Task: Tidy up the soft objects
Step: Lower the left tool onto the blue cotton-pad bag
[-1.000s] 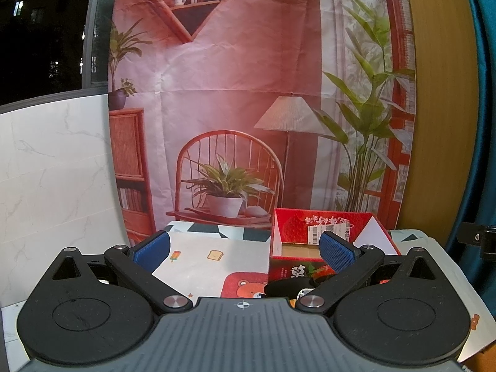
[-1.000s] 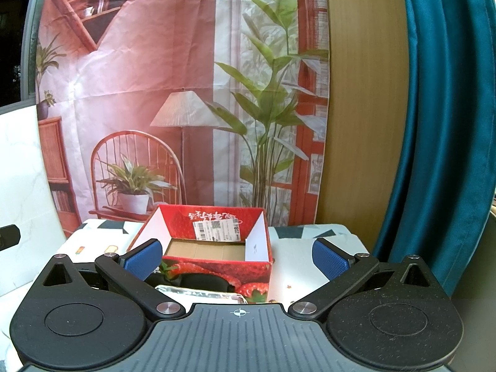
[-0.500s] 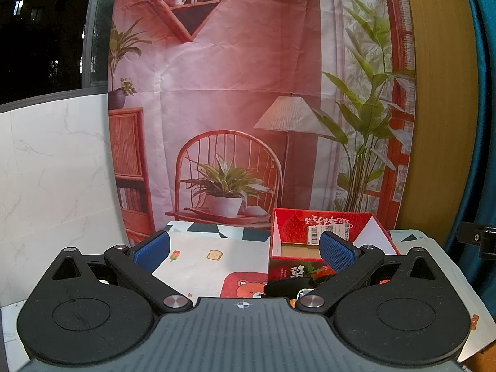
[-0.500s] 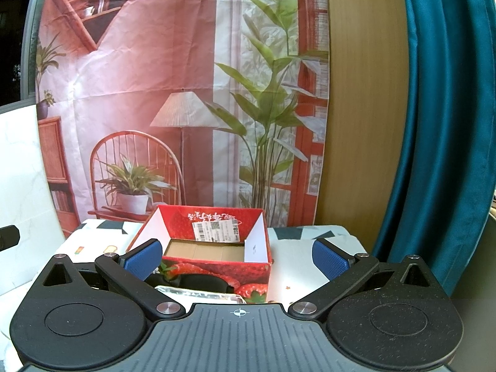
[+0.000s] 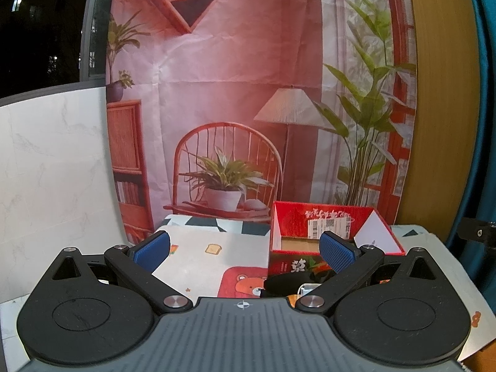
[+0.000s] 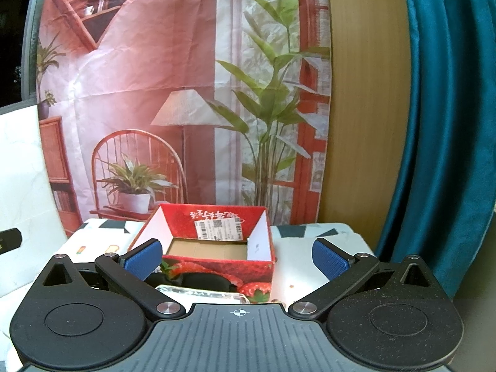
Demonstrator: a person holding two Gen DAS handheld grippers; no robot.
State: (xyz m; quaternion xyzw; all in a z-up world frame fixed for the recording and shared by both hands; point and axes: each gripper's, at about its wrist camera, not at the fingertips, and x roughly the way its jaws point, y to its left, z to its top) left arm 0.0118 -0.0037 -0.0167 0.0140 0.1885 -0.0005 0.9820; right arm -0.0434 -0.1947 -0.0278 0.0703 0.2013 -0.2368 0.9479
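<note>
An open red strawberry-print box (image 5: 336, 238) stands on the table, also in the right wrist view (image 6: 214, 241); its cardboard floor looks bare. In front of it lies a dark soft object (image 5: 288, 282), mostly hidden by the gripper body, seen also in the right wrist view (image 6: 198, 280), beside a silvery packet (image 6: 201, 293). My left gripper (image 5: 245, 248) is open and empty, left of the box. My right gripper (image 6: 237, 255) is open and empty, its fingers spanning the box front.
The table wears a cartoon-print cloth (image 5: 201, 257). A printed room backdrop (image 5: 248, 108) hangs behind. White marble panel (image 5: 52, 170) at left, teal curtain (image 6: 443, 124) at right. The other gripper's edge (image 5: 479, 232) shows at far right.
</note>
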